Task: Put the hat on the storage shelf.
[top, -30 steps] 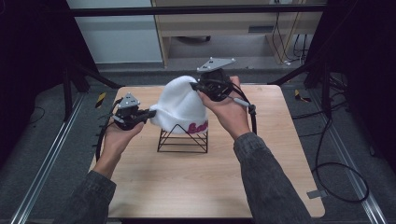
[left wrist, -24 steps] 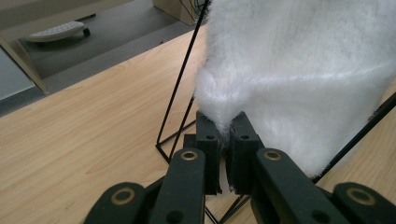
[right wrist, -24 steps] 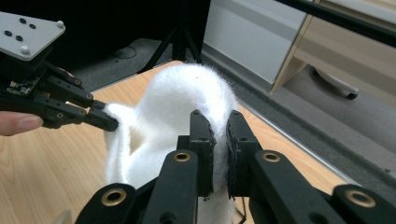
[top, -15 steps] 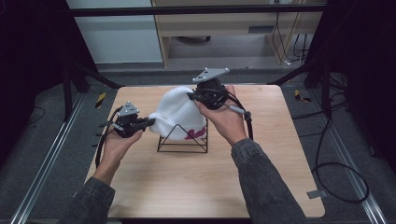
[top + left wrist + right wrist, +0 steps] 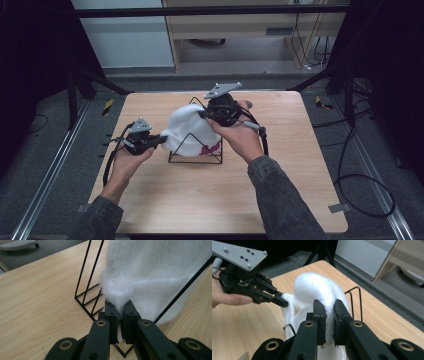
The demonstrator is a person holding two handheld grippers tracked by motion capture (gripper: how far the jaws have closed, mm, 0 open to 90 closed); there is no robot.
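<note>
White fuzzy hat (image 5: 186, 129) drapes over the black wire rack (image 5: 196, 150); left gripper (image 5: 161, 139) and right gripper (image 5: 203, 114) each pinch its fabric.

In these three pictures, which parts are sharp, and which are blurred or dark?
High view: the wooden table is evenly lit, the surroundings fall dark. Left gripper view: the jaws are sharp, the white fuzzy hat slightly soft. Right gripper view: the jaws look crisp, the background cabinet is blurred.
</note>
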